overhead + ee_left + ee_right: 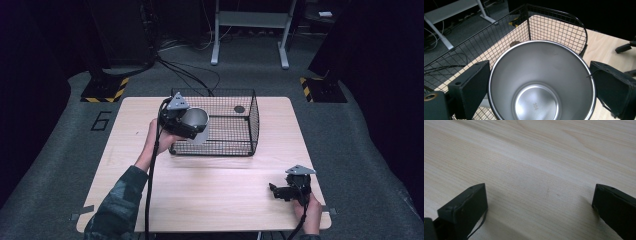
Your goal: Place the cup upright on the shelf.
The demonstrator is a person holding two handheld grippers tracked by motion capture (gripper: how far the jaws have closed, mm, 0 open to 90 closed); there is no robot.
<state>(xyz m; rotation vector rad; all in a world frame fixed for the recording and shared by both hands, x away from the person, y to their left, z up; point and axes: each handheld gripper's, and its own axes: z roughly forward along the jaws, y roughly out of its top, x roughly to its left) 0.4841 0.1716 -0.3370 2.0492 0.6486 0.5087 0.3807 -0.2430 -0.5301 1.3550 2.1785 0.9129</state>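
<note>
A steel cup [196,120] is held over the near left corner of a black wire basket [247,142], with my left gripper [186,126] shut on its sides. In the left gripper view the cup [541,82] shows its empty inside, mouth toward the camera, with the two black jaws pressed against its left and right walls. A small dark round thing [239,109] lies on the basket floor at the back. My right gripper [275,191] rests low near the table's front right, open, with nothing between its fingers [465,205] but bare wood.
The basket [554,25] stands at the back middle of the light wooden table [215,190]. Bare tabletop lies in front of the basket and to both sides. Beyond the table, cables, a white frame's legs [250,35] and hazard-striped bases stand on grey floor.
</note>
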